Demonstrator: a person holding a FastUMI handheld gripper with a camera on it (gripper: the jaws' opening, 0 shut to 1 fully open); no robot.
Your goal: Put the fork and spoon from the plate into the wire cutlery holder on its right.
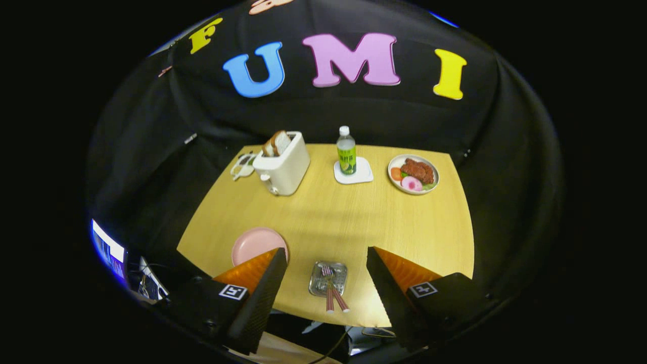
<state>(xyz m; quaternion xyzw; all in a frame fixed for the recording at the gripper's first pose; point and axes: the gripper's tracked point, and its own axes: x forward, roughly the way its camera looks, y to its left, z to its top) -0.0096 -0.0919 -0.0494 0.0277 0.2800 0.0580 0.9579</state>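
Here, tool open above wire holder, fork and spoon inside.

The table is pale wood-grain with a matt finish, and the wire cutlery holder near the open gripper is shiny metal. The far toaster looks smooth cream plastic; the pink plate is smooth and matt.

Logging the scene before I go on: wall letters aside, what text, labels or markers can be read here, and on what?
Bottle label: too small to read.
Gripper, open, cutlery holder between its fingers: a square coded marker on each finger, no words.
Screen: too blurred to read.
Nothing else bears text.
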